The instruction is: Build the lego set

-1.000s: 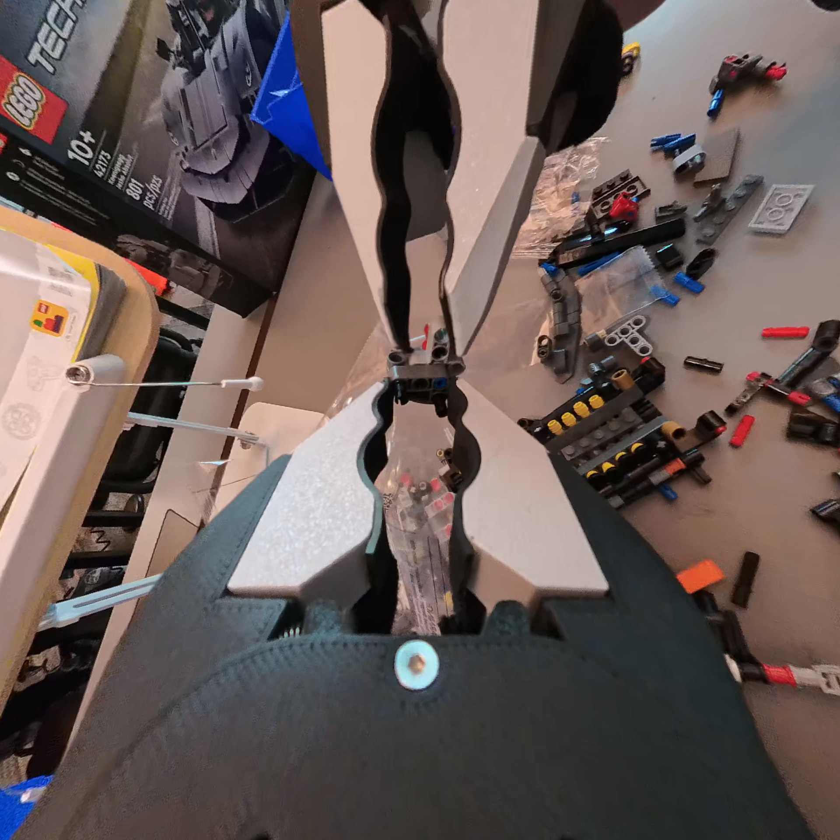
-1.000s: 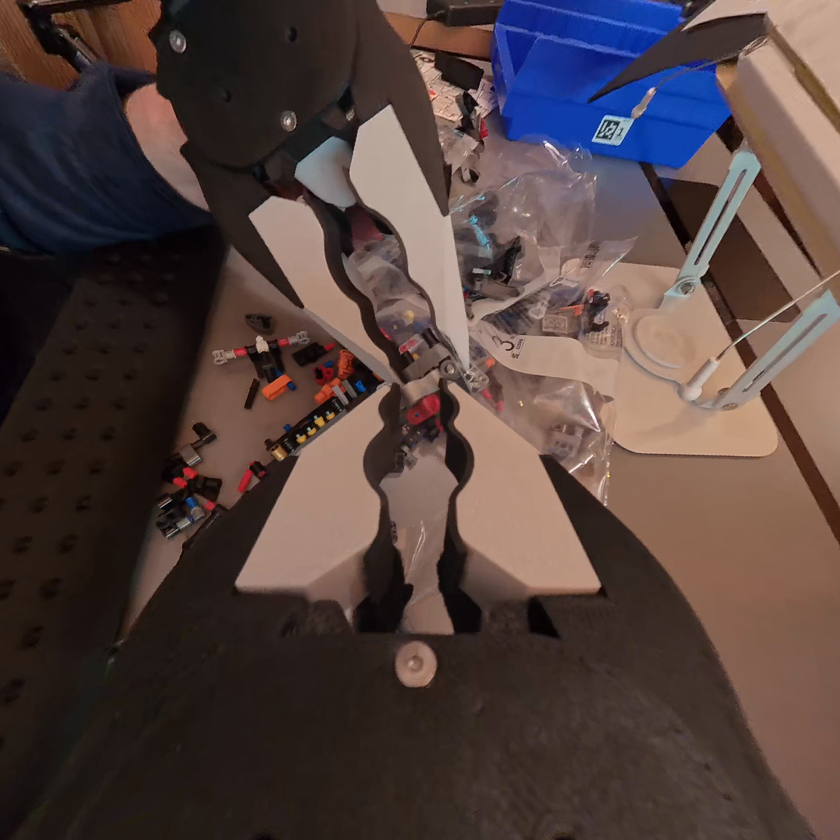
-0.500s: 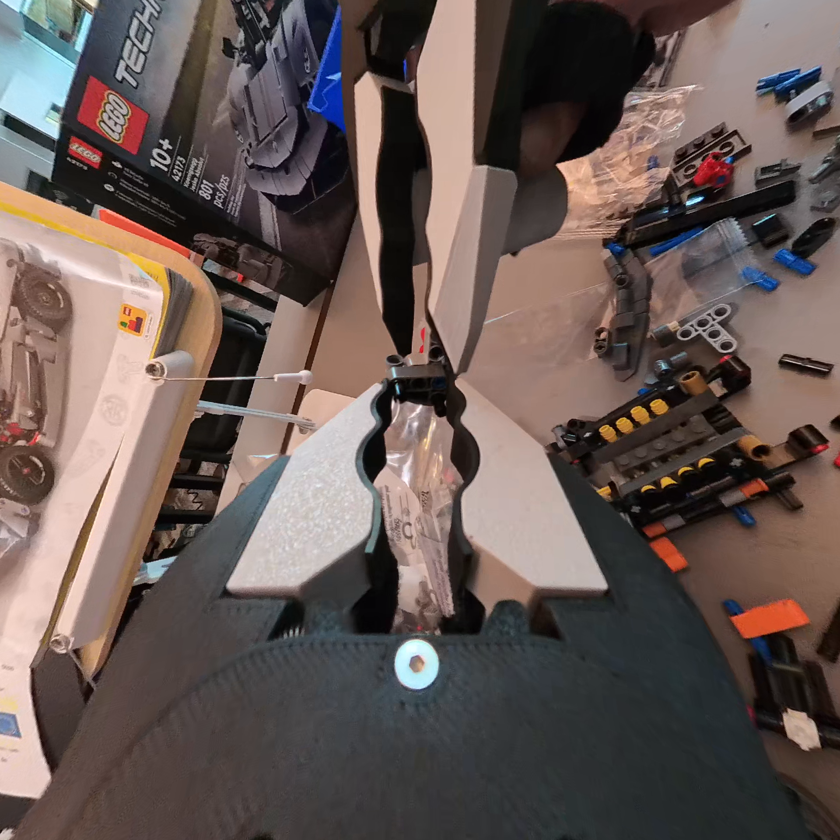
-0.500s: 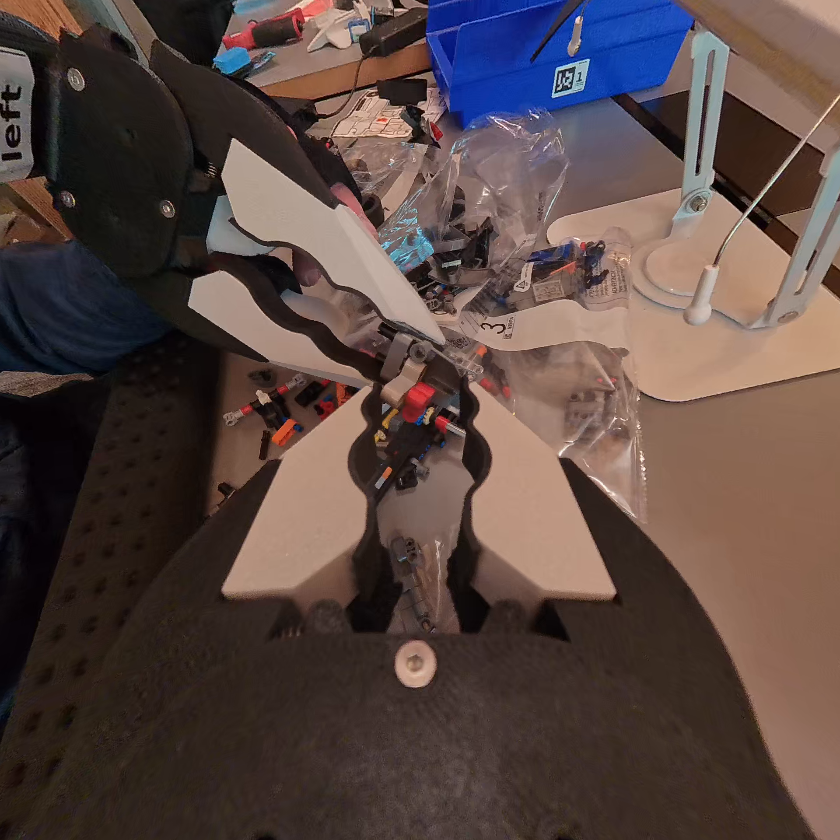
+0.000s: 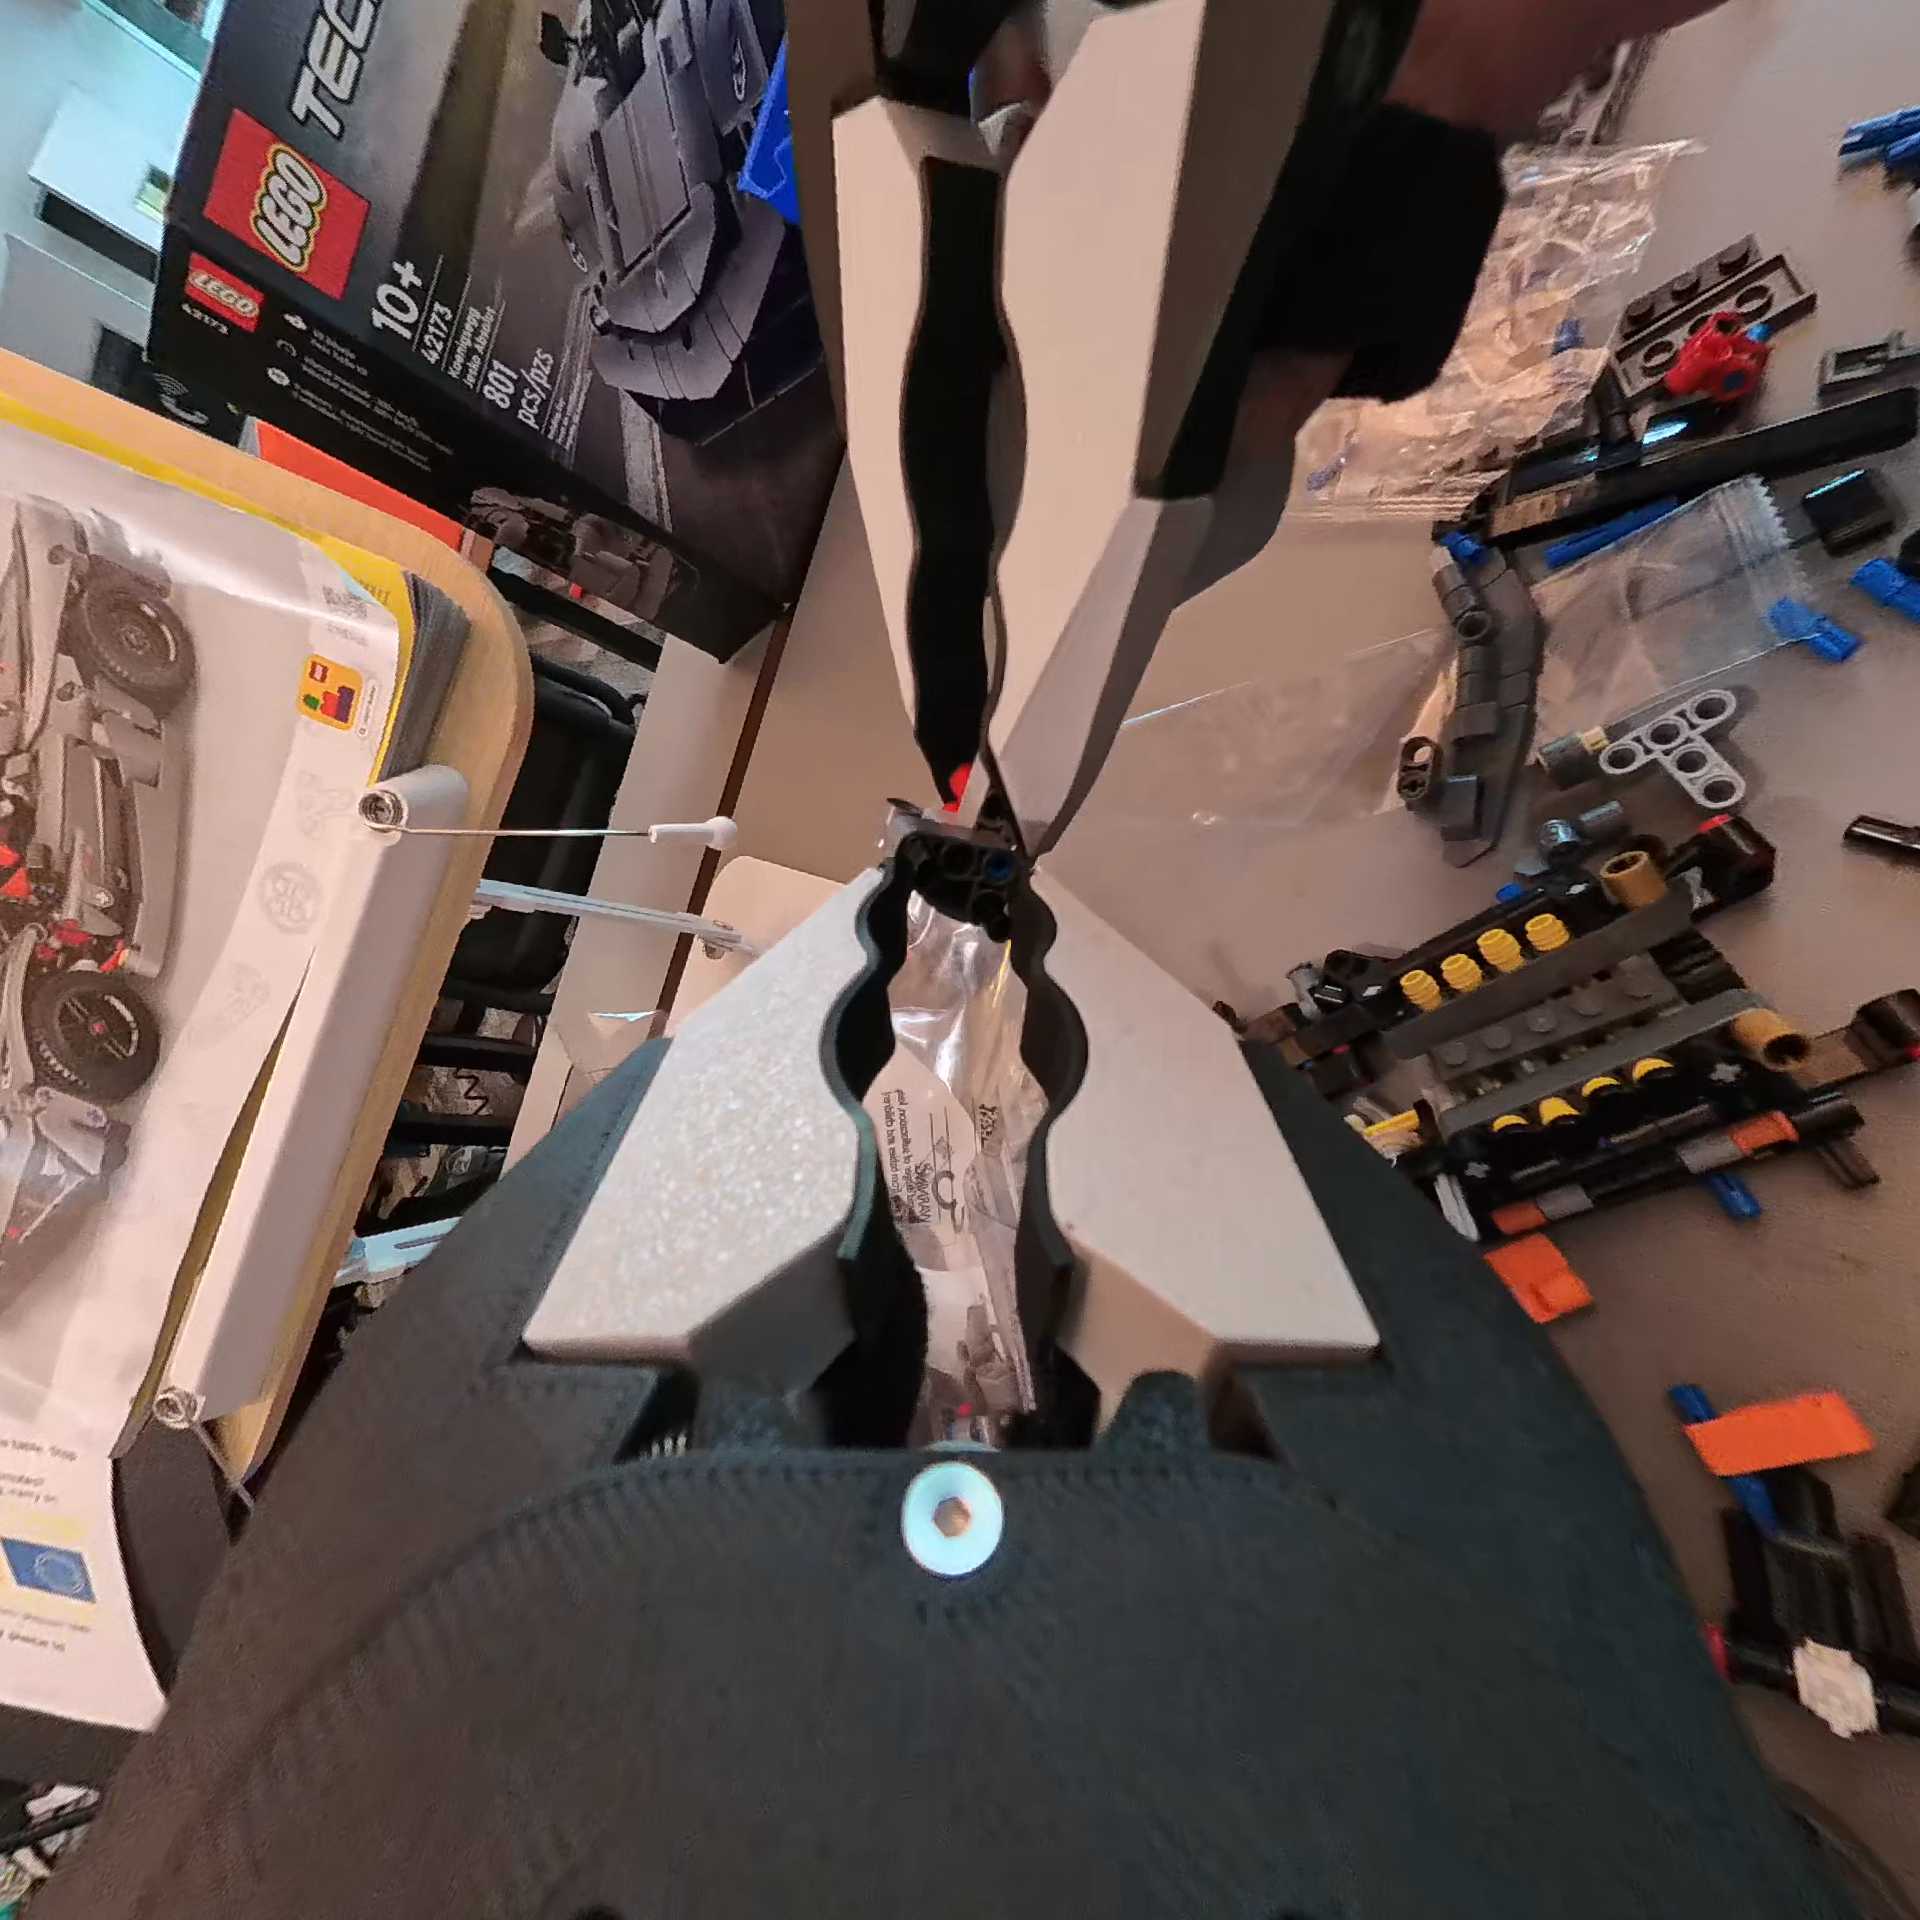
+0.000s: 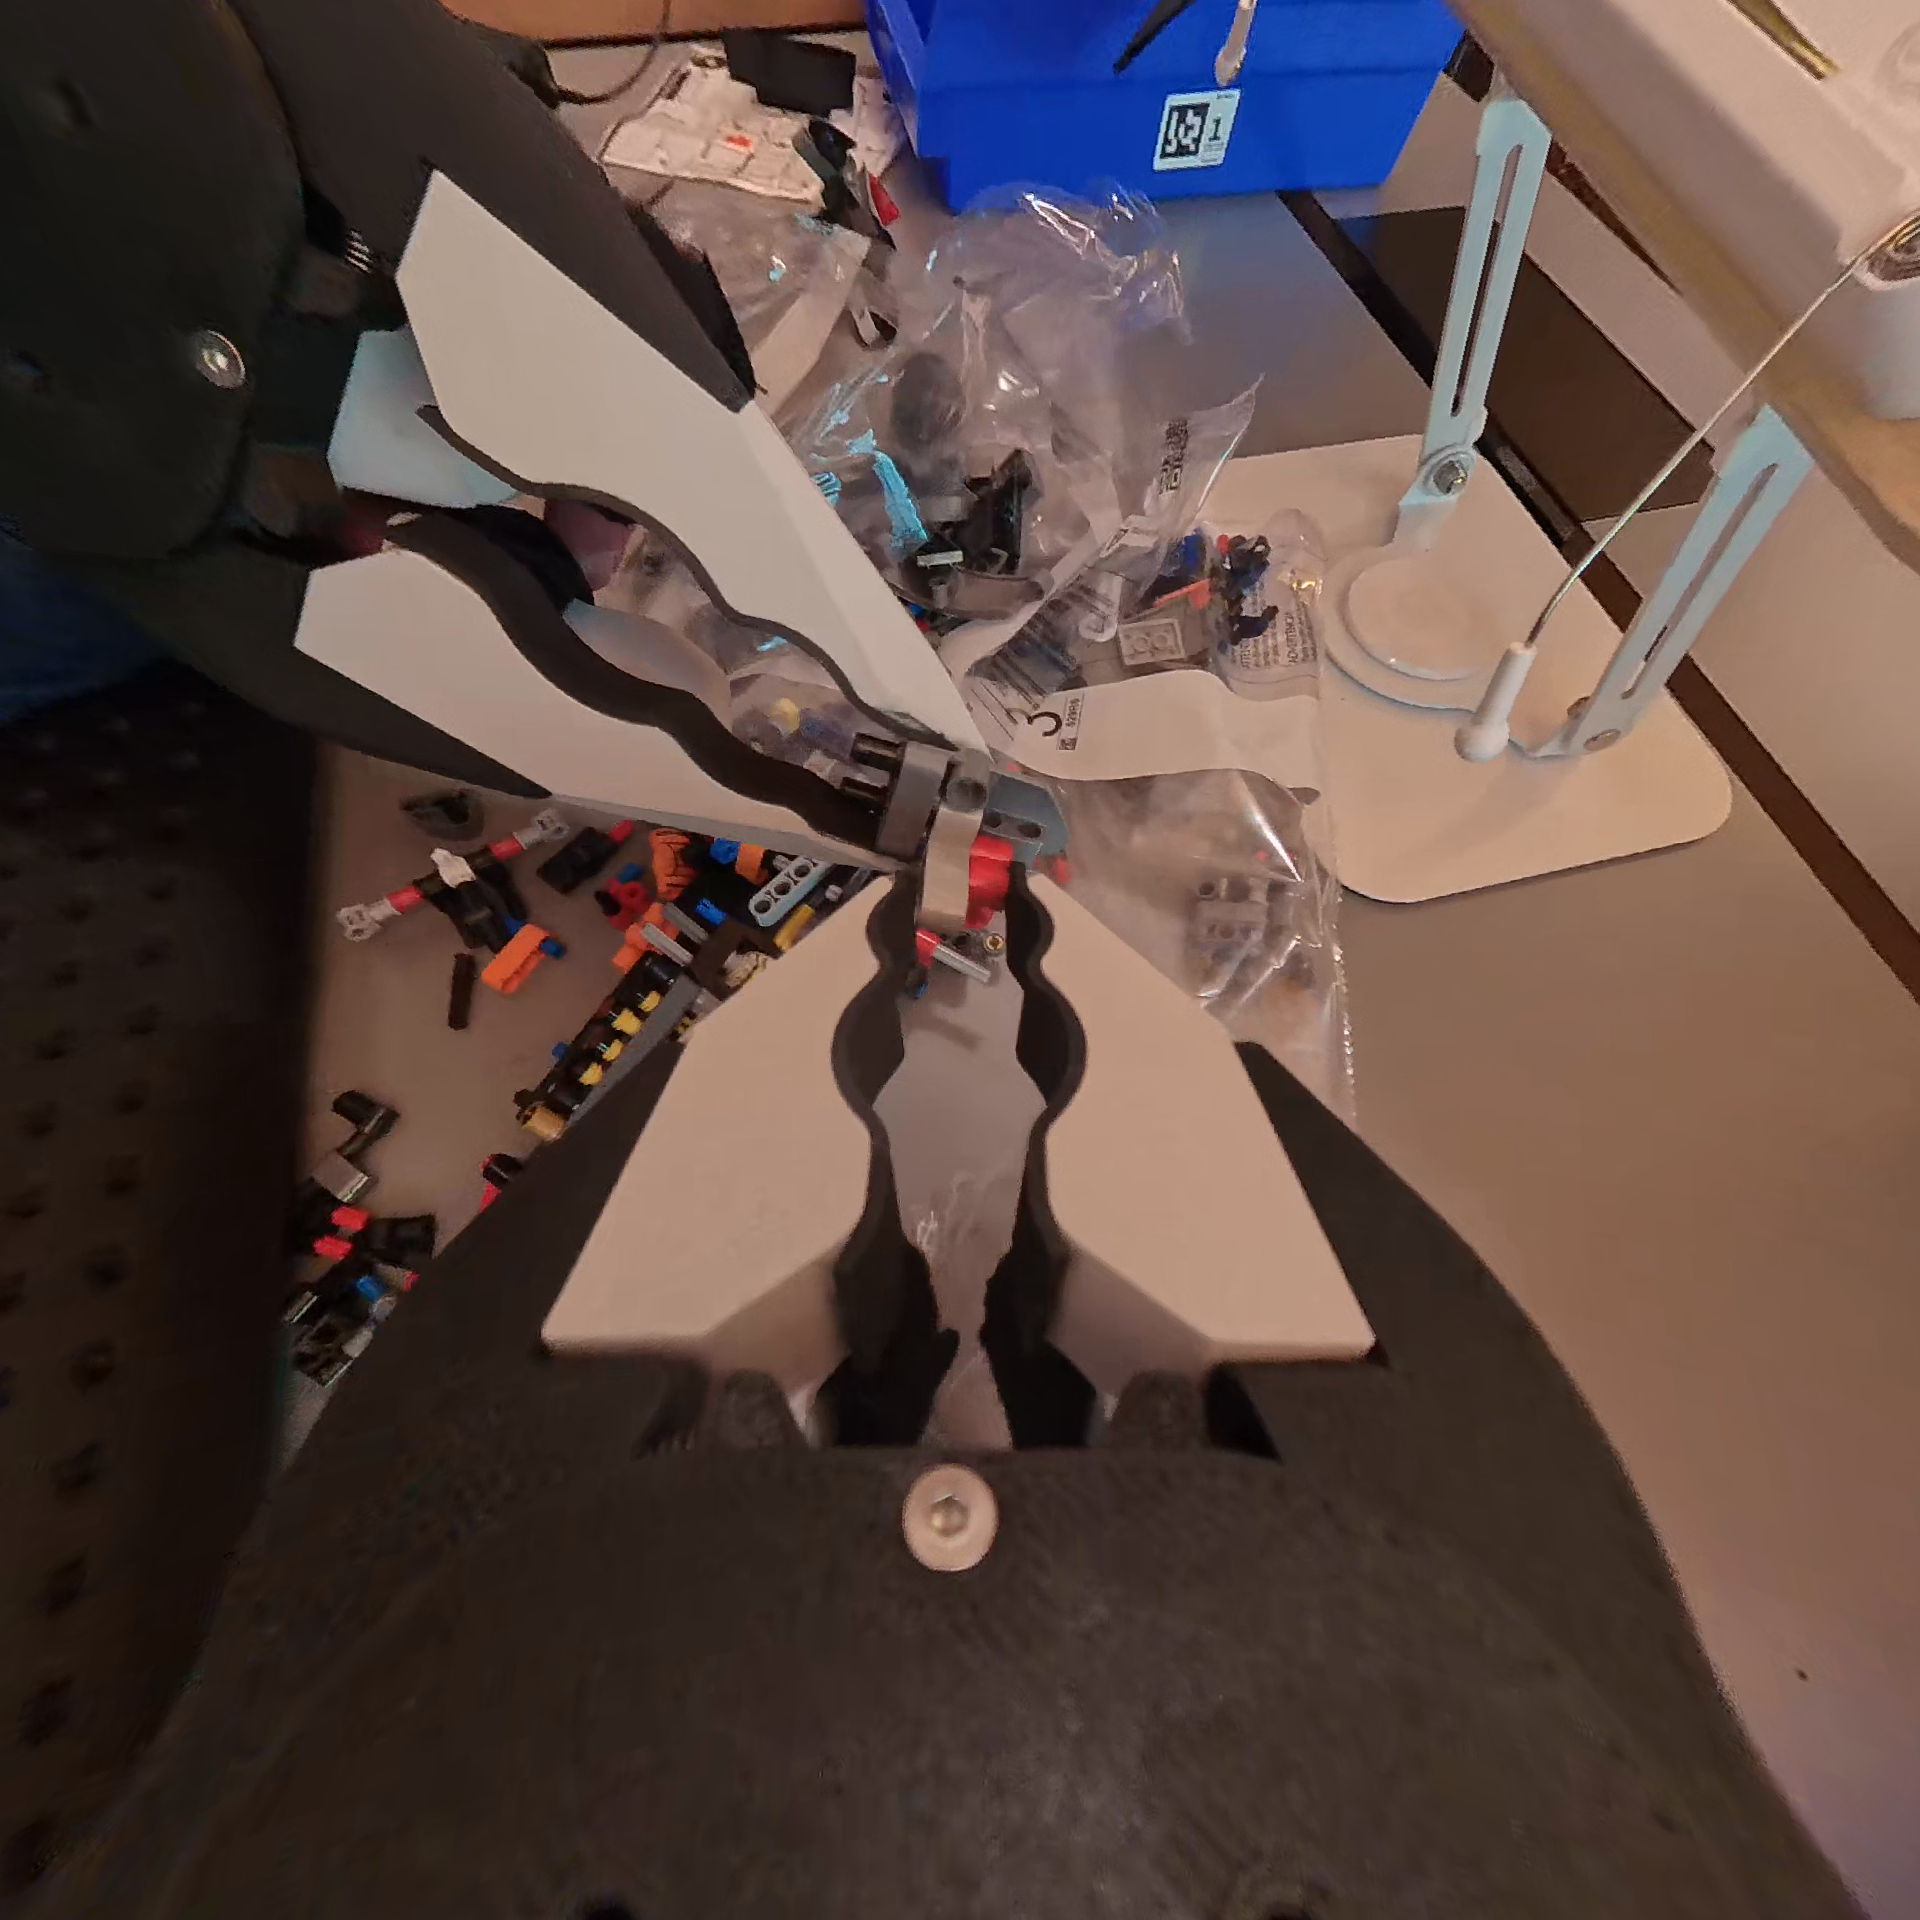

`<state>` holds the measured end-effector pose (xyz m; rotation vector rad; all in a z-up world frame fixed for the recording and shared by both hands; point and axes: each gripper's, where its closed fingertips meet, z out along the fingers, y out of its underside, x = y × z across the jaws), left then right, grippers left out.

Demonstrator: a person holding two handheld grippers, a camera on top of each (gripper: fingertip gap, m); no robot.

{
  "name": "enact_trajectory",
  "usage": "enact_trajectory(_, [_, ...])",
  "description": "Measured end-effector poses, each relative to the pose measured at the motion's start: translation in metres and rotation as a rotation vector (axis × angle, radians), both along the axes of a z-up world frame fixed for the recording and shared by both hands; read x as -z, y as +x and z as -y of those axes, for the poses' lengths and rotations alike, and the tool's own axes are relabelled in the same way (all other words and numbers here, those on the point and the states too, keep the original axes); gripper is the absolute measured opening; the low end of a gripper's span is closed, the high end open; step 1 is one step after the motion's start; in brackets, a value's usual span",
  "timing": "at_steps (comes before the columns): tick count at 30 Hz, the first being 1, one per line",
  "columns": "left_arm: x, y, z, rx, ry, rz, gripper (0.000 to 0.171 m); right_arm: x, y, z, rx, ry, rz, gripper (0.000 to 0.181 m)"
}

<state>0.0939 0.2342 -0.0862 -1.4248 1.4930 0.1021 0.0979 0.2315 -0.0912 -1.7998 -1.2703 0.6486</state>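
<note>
I hold a small black-and-grey lego sub-assembly [image 5: 961, 868] pinched in my left gripper [image 5: 961, 883] above the counter [image 6: 1558, 1143] while my right gripper [image 6: 961, 894], clamped on its red-and-grey end, joins pieces; next I must press squarely.

Two tongs meet tip to tip: the left tongs [image 5: 961, 868] and the right tongs [image 6: 956, 883], one small assembly [image 6: 940, 821] pinched between them. One set box [image 5: 499, 270] stands at the bench [image 5: 1714, 1299] edge, beside one instruction booklet [image 5: 125, 883] on one stand [image 6: 1455, 665]. One blue bin [image 6: 1143, 83] sits behind. One long chassis section [image 5: 1558, 1070] carries eight yellow pins, as far as the blur allows. Two orange panels [image 5: 1777, 1434] lie near it. At least three clear parts bags [image 6: 1039, 416] are heaped together.
</note>
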Motion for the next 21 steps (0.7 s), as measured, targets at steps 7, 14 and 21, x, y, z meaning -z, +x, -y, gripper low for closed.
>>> enact_trajectory(7, [-0.003, 0.000, -0.001, 0.011, -0.066, 0.080, 0.017, -0.003, 0.001, -0.004, 0.032, 0.103, 0.067, 0.014])
enact_trajectory(14, [-0.009, 0.002, -0.003, 0.034, -0.067, 0.130, 0.014, -0.013, 0.002, -0.005, 0.025, 0.015, -0.079, 0.015])
enact_trajectory(21, [-0.007, 0.004, -0.004, 0.031, -0.044, 0.116, 0.013, -0.014, 0.002, -0.006, 0.025, -0.002, -0.104, 0.016])
